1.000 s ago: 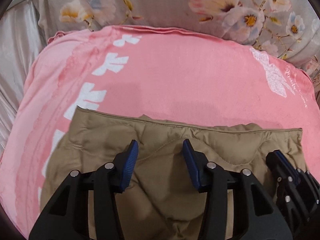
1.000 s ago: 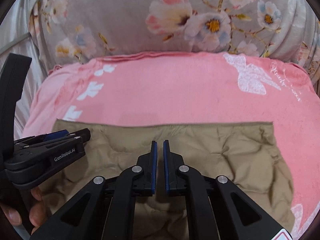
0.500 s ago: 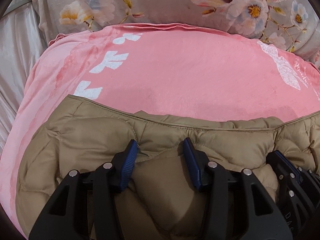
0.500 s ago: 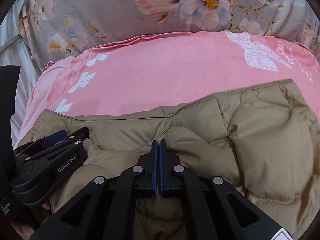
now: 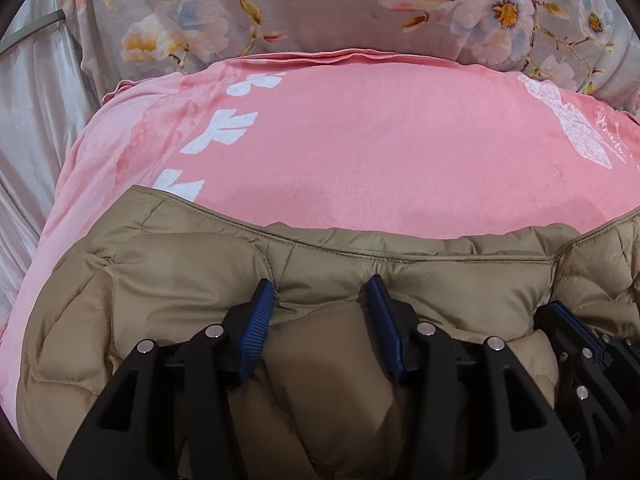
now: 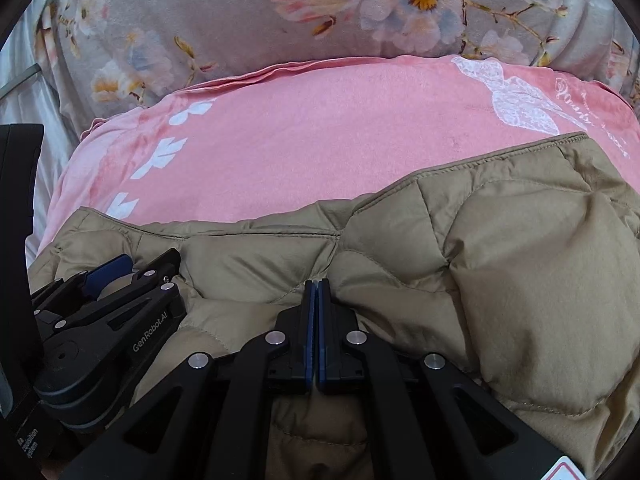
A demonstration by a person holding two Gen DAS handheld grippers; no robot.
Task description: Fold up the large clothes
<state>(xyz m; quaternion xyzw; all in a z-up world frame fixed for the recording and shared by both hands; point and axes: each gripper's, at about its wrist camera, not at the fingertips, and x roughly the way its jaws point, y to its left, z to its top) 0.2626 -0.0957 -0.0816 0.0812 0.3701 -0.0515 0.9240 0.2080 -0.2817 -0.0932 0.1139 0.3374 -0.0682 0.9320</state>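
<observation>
On the pink bed, lay the tan coat flat before the closed right gripper and puff-pinching left gripper let go.

You held the left gripper over the tan quilted jacket, its blue pads pressed against a puffy fold of it bulging between them. Beside it, at the jacket's right side, sat the right gripper, its jaw state not clear here. The jacket lay on the near part of the pink blanket. Beyond the blanket rose floral bedding.
</observation>
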